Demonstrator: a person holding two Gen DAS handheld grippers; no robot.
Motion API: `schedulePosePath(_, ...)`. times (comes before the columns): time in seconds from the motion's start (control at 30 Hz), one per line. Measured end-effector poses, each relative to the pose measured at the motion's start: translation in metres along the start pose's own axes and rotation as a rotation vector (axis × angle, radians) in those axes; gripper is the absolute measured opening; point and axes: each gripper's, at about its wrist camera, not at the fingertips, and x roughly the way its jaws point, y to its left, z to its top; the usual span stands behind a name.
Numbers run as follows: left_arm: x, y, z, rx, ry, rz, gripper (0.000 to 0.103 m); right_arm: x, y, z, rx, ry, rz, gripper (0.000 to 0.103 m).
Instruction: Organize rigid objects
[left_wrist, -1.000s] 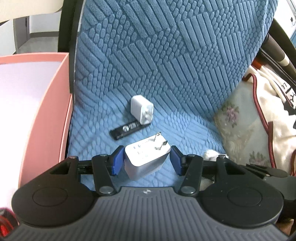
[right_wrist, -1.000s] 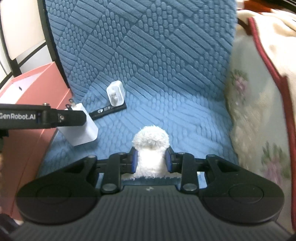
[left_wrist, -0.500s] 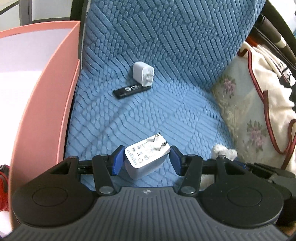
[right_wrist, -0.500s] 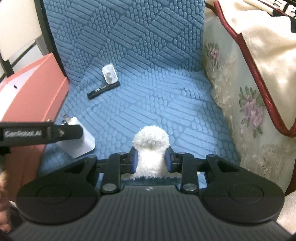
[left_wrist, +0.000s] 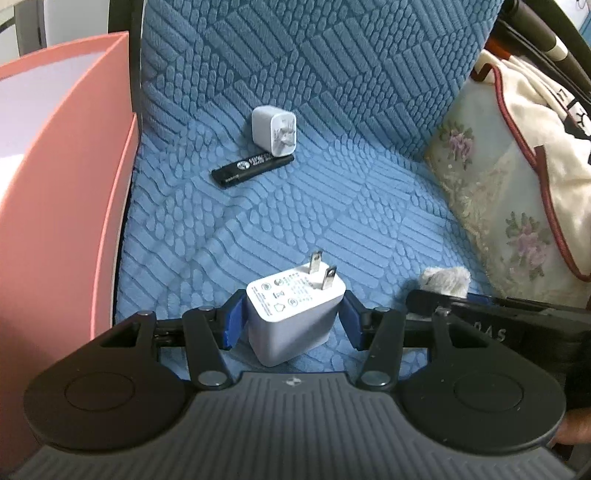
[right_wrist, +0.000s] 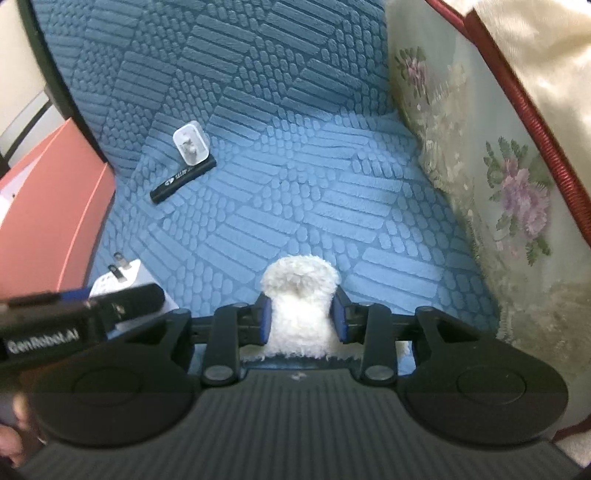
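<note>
My left gripper is shut on a large white plug adapter, prongs pointing forward, held above the blue chair seat. My right gripper is shut on a white fluffy plush. A small white charger cube and a black stick-shaped item lie together at the back of the seat; they also show in the right wrist view, the cube and the stick. A pink box stands to the left of the chair.
The chair's blue backrest rises behind the seat. A floral cushion and cream blanket press against the seat's right side. The left gripper's body crosses the lower left of the right wrist view.
Both grippers have pulled back and up from the seat, still holding the adapter and the plush. The cube and stick on the seat have not moved.
</note>
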Motion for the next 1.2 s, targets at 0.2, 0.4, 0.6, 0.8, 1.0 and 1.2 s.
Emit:
schedulePosePath(0.2, 0.009, -0.002, 0.000, 0.001, -0.008, 0.017, 0.059, 0.006, 0.003, 0.001, -0.023, -0.006, -0.002, 0.036)
schedulePosePath(0.4, 0.012, -0.002, 0.003, -0.016, -0.037, 0.032, 0.058, 0.003, 0.000, 0.005, -0.016, -0.012, 0.006, 0.035)
schedulePosePath(0.6, 0.002, -0.001, 0.001, -0.045, -0.053, 0.008, 0.058, -0.008, 0.005, 0.002, -0.049, -0.036, -0.007, 0.035)
schedulePosePath(0.8, -0.016, -0.009, 0.005, -0.026, -0.053, -0.015, 0.058, -0.023, 0.005, 0.002, -0.047, -0.041, -0.014, 0.035)
schedulePosePath(1.0, -0.049, -0.014, 0.003, -0.013, -0.062, -0.024, 0.058, -0.053, 0.003, 0.002, -0.038, -0.077, -0.008, 0.035)
schedulePosePath(1.2, -0.093, -0.016, 0.000, -0.018, -0.091, -0.026, 0.058, -0.098, 0.002, -0.011, -0.065, -0.092, 0.009, 0.035)
